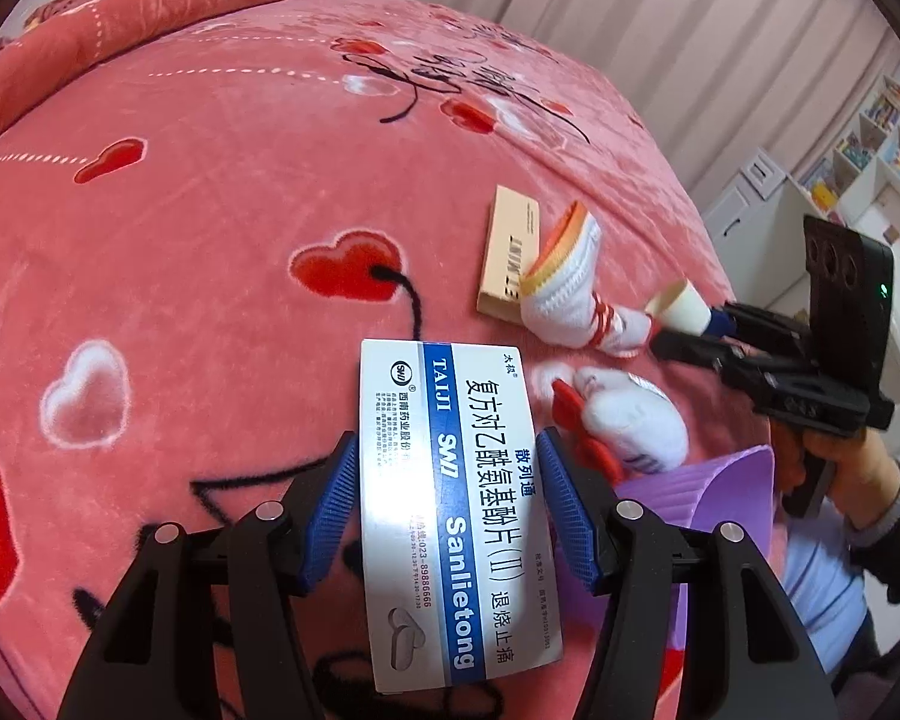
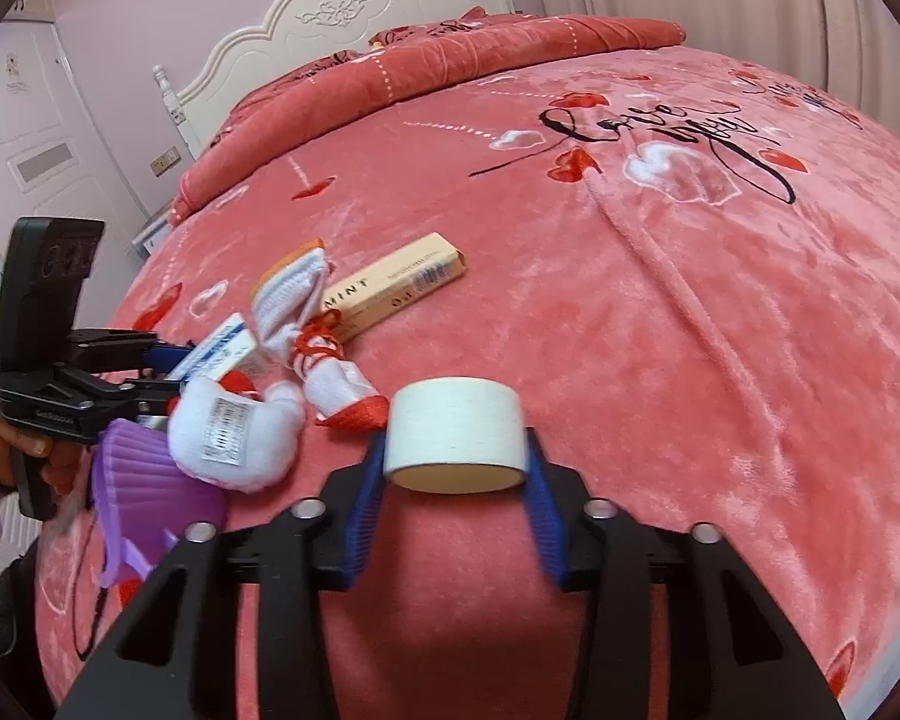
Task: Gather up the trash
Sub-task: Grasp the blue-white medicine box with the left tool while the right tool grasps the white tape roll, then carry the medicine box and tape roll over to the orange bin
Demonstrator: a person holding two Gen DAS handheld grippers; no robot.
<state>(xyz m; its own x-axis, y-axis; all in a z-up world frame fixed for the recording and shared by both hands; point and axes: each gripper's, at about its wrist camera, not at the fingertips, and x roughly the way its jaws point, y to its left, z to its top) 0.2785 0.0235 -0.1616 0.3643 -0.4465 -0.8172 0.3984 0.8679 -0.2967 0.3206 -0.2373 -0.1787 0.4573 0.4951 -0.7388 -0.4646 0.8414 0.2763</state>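
The left claw (image 1: 447, 504) grips a white-and-blue pill box (image 1: 453, 516) by its long edges; the right claw (image 2: 456, 480) pinches a cream cardboard roll (image 2: 455, 433) crosswise. Both seem barely lifted off the blanket (image 2: 660, 360). Beyond the claws a tan mint box (image 2: 399, 285) remains; no bin shows.

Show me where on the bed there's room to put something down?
The blanket lies bare right of the mint box and beyond it, up to the folded quilt. It's crowded near the bed's edge: socks, white plush toy, purple dustpan, both claws.
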